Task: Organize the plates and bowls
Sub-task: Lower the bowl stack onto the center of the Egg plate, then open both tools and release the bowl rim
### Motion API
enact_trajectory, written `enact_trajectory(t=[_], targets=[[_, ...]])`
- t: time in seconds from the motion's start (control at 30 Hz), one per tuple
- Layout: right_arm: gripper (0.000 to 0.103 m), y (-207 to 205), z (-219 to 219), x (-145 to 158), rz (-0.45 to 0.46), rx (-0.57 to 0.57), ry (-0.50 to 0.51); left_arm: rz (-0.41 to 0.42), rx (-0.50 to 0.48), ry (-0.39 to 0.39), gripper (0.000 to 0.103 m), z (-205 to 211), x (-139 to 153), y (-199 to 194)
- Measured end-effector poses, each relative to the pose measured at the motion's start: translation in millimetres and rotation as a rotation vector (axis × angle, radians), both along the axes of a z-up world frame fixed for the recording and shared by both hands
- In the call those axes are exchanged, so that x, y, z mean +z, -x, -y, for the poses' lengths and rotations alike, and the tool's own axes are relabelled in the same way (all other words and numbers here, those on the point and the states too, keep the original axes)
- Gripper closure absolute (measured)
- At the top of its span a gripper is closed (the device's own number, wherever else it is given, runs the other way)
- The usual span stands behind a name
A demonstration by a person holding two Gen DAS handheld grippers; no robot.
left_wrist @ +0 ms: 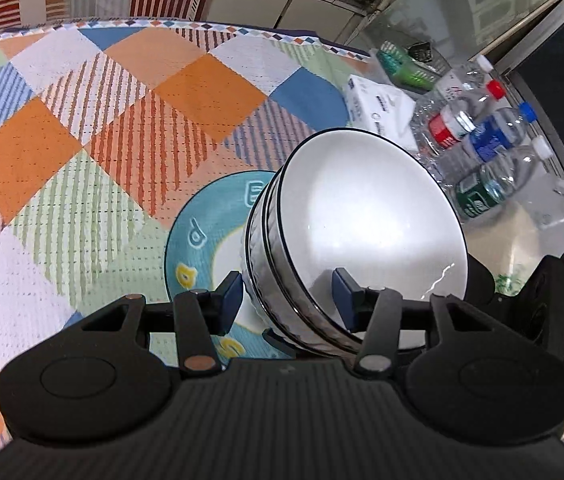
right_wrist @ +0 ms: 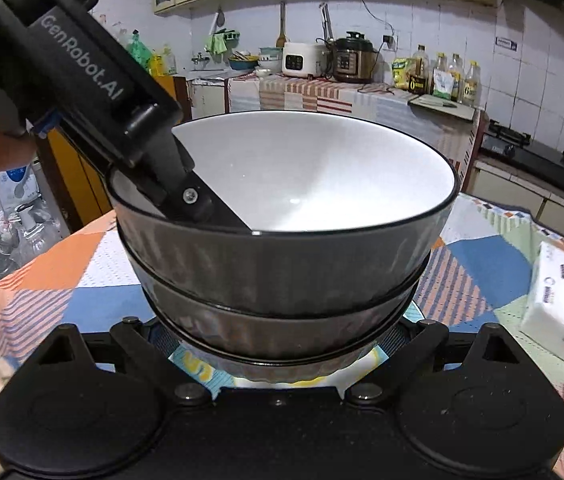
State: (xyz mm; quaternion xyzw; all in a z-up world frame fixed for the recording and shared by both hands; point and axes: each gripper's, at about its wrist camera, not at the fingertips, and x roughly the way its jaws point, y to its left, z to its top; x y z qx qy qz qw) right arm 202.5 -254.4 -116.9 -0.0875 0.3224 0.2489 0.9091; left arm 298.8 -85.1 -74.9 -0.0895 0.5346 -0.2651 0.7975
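Left gripper (left_wrist: 288,294) clamps the wall of three nested white bowls (left_wrist: 346,240) at lower centre. Right gripper (right_wrist: 282,336): tips hidden beneath the stack, state unclear. Behind lies one teal plate (left_wrist: 201,232) on a patchwork tablecloth (left_wrist: 81,140); four bottles (left_wrist: 482,144) upper right.

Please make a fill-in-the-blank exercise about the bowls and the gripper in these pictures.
The stacked bowls are white with ___ rims.
The left gripper has one finger ___ the top bowl.
Beneath the bowls lies a teal, lettered ___.
Missing words: black; inside; plate.
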Motion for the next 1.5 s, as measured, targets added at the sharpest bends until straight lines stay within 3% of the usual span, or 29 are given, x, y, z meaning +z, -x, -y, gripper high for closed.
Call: enact_trajectory(t=[0.4,1.07,1.37,1.5], targets=[[0.006,-18,-7,-42,-0.041,-0.100,0.003,-0.024,0.035,0.014,0.056,4,-45,-26],[0.006,-28,-7,-52,-0.062,-0.104,0.047,0.015,0.047,-0.011,0.056,12,-61,-20],[0.007,-26,-11,-54,-0.084,-0.140,0.068,0.047,0.126,0.027,0.056,6,-64,-10],[0.007,-16,-9,-47,-0.083,-0.184,0.082,0.082,0.135,0.032,0.044,5,-62,0]])
